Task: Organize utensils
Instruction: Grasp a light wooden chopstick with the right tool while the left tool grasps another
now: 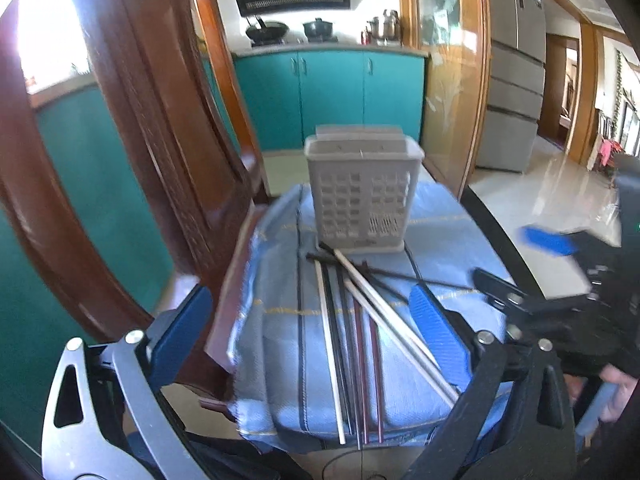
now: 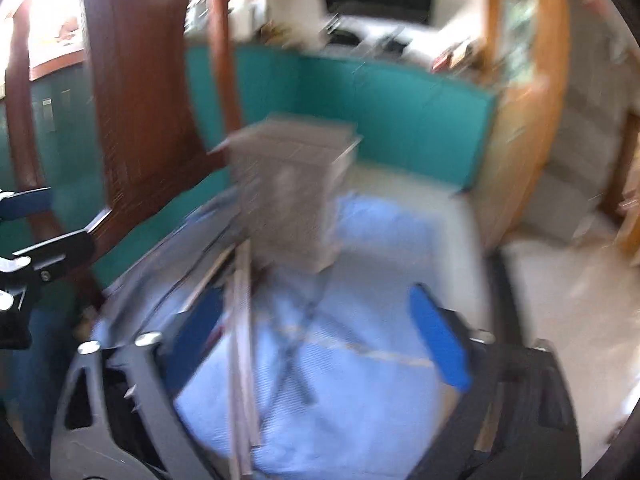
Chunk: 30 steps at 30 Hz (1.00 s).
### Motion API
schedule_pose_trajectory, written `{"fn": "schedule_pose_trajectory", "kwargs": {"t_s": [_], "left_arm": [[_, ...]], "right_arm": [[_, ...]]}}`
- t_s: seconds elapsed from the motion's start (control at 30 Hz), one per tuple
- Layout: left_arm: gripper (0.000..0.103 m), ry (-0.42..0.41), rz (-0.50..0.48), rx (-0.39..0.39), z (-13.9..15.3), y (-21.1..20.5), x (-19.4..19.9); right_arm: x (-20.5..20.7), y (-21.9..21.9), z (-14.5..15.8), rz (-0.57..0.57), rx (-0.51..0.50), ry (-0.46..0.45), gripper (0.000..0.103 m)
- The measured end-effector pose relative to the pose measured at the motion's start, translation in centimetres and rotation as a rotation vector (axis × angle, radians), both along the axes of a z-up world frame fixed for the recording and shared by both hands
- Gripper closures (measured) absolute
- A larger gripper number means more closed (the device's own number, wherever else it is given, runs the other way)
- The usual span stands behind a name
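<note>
A grey slotted utensil holder [image 1: 363,192] stands upright at the far end of a blue cloth [image 1: 280,360]. Several chopsticks [image 1: 360,320], pale, black and dark red, lie loose on the cloth in front of it. My left gripper [image 1: 312,332] is open and empty, its blue pads either side of the chopsticks, above them. My right gripper [image 2: 320,340] is open and empty over the cloth; its view is blurred. The holder [image 2: 292,192] and chopsticks [image 2: 240,340] show there too. The right gripper also shows at the right of the left wrist view [image 1: 516,272].
A dark wooden chair back [image 1: 168,140] rises at the left, close to the cloth. Behind are teal kitchen cabinets [image 1: 328,96], a stove with pots, and a grey fridge [image 1: 516,64]. Pale floor [image 1: 552,200] lies to the right.
</note>
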State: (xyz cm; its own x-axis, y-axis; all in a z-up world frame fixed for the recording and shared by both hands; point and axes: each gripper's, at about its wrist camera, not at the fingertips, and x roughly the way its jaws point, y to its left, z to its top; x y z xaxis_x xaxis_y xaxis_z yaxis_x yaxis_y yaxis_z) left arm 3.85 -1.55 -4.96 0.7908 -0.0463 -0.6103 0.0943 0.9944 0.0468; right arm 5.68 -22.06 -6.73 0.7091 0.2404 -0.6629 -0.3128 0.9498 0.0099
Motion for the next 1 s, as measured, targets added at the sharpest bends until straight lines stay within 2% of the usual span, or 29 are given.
{"fn": "schedule_pose_trajectory", "kwargs": {"t_s": [0.03, 0.1, 0.13, 0.17, 0.2, 0.3, 0.4, 0.43, 0.47, 0.5, 0.67, 0.73, 0.8, 0.87, 0.97, 1.0], "left_arm": [[0.021, 0.017, -0.007, -0.002, -0.7, 0.0, 0.4], [0.037, 0.057, -0.011, -0.002, -1.8, 0.0, 1.3], [0.049, 0.073, -0.014, -0.005, -2.3, 0.1, 1.8], [0.055, 0.087, -0.021, -0.011, -2.7, 0.1, 2.3], [0.057, 0.102, -0.029, -0.023, -3.2, 0.2, 3.2], [0.058, 0.144, -0.037, -0.044, -4.1, 0.5, 5.7], [0.058, 0.185, -0.048, -0.026, -5.4, 0.4, 8.7], [0.058, 0.200, -0.056, -0.020, -5.8, 0.3, 9.7], [0.058, 0.215, -0.058, -0.013, -6.3, 0.1, 10.7], [0.058, 0.240, -0.067, -0.008, -6.8, 0.0, 12.0], [0.058, 0.291, -0.075, 0.001, -8.2, -0.2, 15.3], [0.058, 0.312, -0.062, -0.036, -8.9, 0.2, 15.6], [0.058, 0.347, -0.060, -0.084, -9.6, 0.4, 15.7], [0.058, 0.360, -0.064, -0.094, -10.0, 0.3, 15.3], [0.060, 0.389, -0.070, -0.073, -10.8, -0.3, 14.8], [0.066, 0.401, -0.066, -0.068, -11.1, -0.4, 14.7]], "right_arm": [[1.1, 0.3, -1.1, 0.030, 0.024, 0.049, 0.051], [3.0, 1.5, -3.1, 0.086, 0.038, 0.151, 0.066], [4.0, 2.4, -4.0, 0.128, 0.048, 0.192, 0.070], [4.9, 3.1, -4.8, 0.147, 0.054, 0.221, 0.071], [5.9, 3.8, -5.5, 0.158, 0.042, 0.251, 0.072], [7.8, 5.0, -6.9, 0.196, 0.047, 0.319, 0.072], [9.1, 5.6, -7.8, 0.217, 0.063, 0.371, 0.072], [9.4, 5.7, -8.1, 0.208, 0.060, 0.383, 0.078], [9.7, 5.4, -8.4, 0.200, 0.087, 0.402, 0.084], [10.0, 5.1, -8.6, 0.195, 0.118, 0.428, 0.096], [10.1, 2.2, -9.2, 0.110, 0.261, 0.490, 0.097], [9.7, 0.7, -9.2, 0.075, 0.341, 0.516, 0.097], [8.8, -0.9, -8.9, 0.055, 0.422, 0.514, 0.097], [8.0, -2.1, -8.3, 0.032, 0.436, 0.476, 0.097], [7.5, -3.5, -7.2, -0.016, 0.376, 0.426, 0.097], [7.9, -3.4, -7.2, -0.039, 0.338, 0.414, 0.097]]}}
